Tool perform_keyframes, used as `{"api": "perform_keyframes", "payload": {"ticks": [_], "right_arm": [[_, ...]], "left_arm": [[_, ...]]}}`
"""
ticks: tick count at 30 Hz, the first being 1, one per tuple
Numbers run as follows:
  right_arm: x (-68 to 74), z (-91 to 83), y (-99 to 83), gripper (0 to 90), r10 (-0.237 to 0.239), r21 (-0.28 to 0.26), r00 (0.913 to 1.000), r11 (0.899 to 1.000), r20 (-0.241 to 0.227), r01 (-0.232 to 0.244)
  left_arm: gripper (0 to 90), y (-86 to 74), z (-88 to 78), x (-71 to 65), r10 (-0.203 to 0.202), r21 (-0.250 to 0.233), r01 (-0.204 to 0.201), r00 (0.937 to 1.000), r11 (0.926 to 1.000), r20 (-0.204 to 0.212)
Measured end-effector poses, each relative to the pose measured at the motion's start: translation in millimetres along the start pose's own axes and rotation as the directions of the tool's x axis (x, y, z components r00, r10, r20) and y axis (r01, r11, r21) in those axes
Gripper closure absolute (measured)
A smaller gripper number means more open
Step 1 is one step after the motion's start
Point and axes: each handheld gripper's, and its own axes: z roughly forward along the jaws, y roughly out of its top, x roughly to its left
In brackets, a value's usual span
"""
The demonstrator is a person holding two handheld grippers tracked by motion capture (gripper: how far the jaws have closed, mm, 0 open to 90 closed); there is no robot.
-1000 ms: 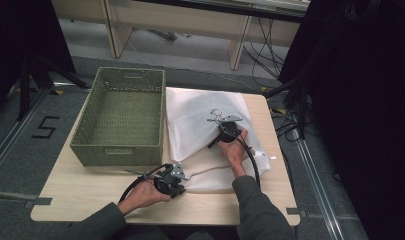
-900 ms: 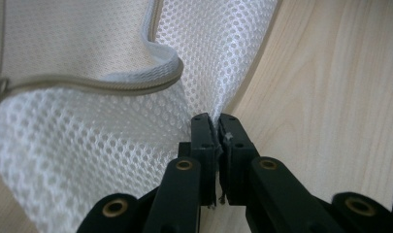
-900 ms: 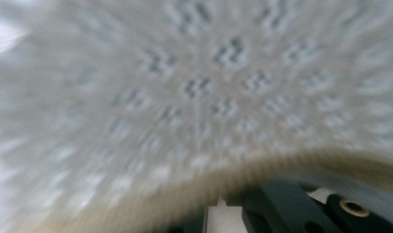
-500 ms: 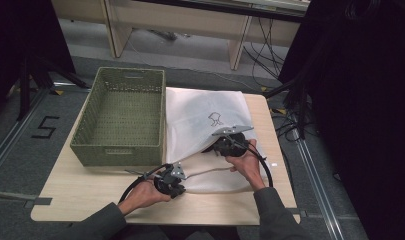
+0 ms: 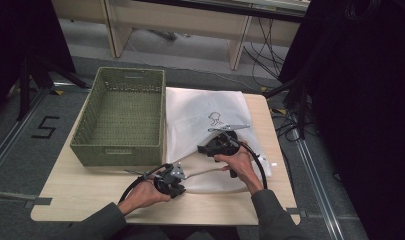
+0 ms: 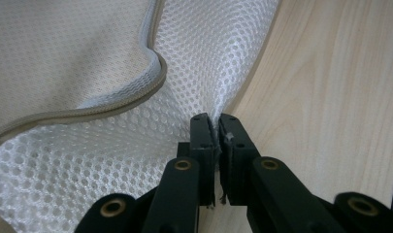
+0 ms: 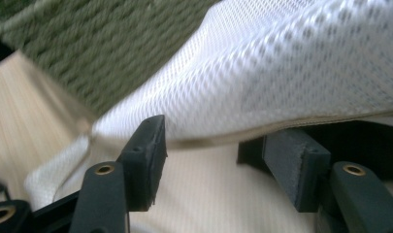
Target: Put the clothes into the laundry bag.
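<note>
wooden table: green basket empty; left fingers pinch mesh bag, right fingers just opened wide.

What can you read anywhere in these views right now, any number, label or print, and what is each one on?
"5": black numeral marked on the grey floor, left of the table.
Dark line drawing on the white mesh bag: a figure, no letters can be made out.
Small pale tag on the near wall of the green basket: too small to read.
Both gripper views: no text on the mesh or jaws.
</note>
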Motion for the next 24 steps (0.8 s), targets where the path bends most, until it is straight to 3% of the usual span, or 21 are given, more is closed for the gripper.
{"api": "perform_keyframes", "payload": {"ticks": [1,2,5,7,8,9,10,11,12,15,16,17,19,20,21,22,23,24], "right_arm": [[-1.4,0.7,1.9,44.8,-0.015,-0.019,0.9999,1.000,-0.002,0.015],[0.5,0.4,3.7,53.4,-0.023,-0.029,0.9997,0.999,0.002,0.024],[7.4,-3.2,7.6,73.6,-0.023,-0.037,0.9996,0.999,0.017,0.023],[7.4,-4.8,8.9,84.1,-0.062,-0.059,0.9978,0.996,0.024,0.064],[10.2,-5.6,8.9,86.1,-0.058,-0.064,0.9980,0.996,0.025,0.059],[12.8,-5.9,9.5,87.1,-0.072,-0.064,0.9969,0.995,0.031,0.074],[14.0,-6.4,9.8,87.7,-0.105,-0.066,0.9935,0.992,0.044,0.108],[18.2,-9.2,10.3,87.9,-0.109,-0.051,0.9927,0.992,0.052,0.111],[23.9,-10.7,8.8,88.0,-0.111,-0.035,0.9925,0.993,0.052,0.113],[37.1,-17.1,-0.5,88.1,-0.159,0.045,0.9847,0.987,0.070,0.156],[39.8,-16.4,-6.5,88.1,-0.173,0.074,0.9824,0.983,0.070,0.168],[42.1,-12.5,-13.6,88.1,-0.167,0.086,0.9830,0.983,0.077,0.160],[36.9,-6.9,-22.4,88.3,-0.182,0.145,0.9802,0.975,0.079,0.169],[34.2,-2.9,-26.4,88.3,-0.155,0.163,0.9844,0.977,0.084,0.140],[31.3,3.1,-31.4,88.4,-0.135,0.172,0.9875,0.978,0.082,0.119],[27.6,8.7,-35.2,88.4,-0.148,0.194,0.9850,0.973,0.088,0.129],[25.4,14.5,-38.7,88.4,-0.142,0.219,0.9848,0.969,0.099,0.118],[25.4,17.7,-40.8,88.4,-0.118,0.248,0.9865,0.965,0.114,0.086]], "left_arm": [[84.4,-0.1,0.0,0.4,0.001,-0.001,-0.001,1.0000,1.0000,0.003],[84.3,0.6,-2.2,3.3,0.046,0.029,-0.046,0.9989,0.9985,0.004],[84.3,0.6,-2.7,3.9,0.054,0.032,-0.054,0.9985,0.9980,0.003],[84.3,0.4,-1.8,2.5,0.038,0.019,-0.038,0.9993,0.9991,0.000],[84.3,0.0,-0.1,0.3,0.008,-0.008,-0.008,1.0000,0.9999,-0.002],[84.3,0.0,-0.3,0.6,0.011,-0.005,-0.011,0.9999,0.9999,-0.002],[84.4,0.5,-2.4,3.1,0.046,0.027,-0.046,0.9989,0.9986,-0.001],[84.4,0.3,-1.9,2.5,0.034,0.024,-0.034,0.9994,0.9991,-0.001],[84.5,-0.1,0.2,-0.4,-0.001,-0.008,0.001,1.0000,1.0000,-0.007],[84.5,-0.1,0.2,0.0,0.004,-0.006,-0.004,1.0000,1.0000,-0.007],[84.5,0.5,-2.2,3.4,0.045,0.032,-0.045,0.9990,0.9985,-0.002],[84.5,0.5,-1.5,2.7,0.028,0.022,-0.028,0.9996,0.9993,-0.001],[84.5,0.4,-1.3,2.1,0.033,0.020,-0.033,0.9994,0.9992,-0.007],[84.5,0.4,-0.7,0.6,0.015,0.014,-0.015,0.9999,0.9998,-0.007],[84.5,0.6,-0.8,0.6,0.018,0.017,-0.017,0.9998,0.9997,-0.008],[84.5,1.0,-1.1,1.5,0.035,0.019,-0.035,0.9994,0.9992,-0.009],[84.5,0.8,-0.8,1.0,0.018,0.019,-0.018,0.9998,0.9997,-0.007],[84.6,1.4,-2.3,3.2,0.052,0.038,-0.051,0.9986,0.9979,-0.006]]}}
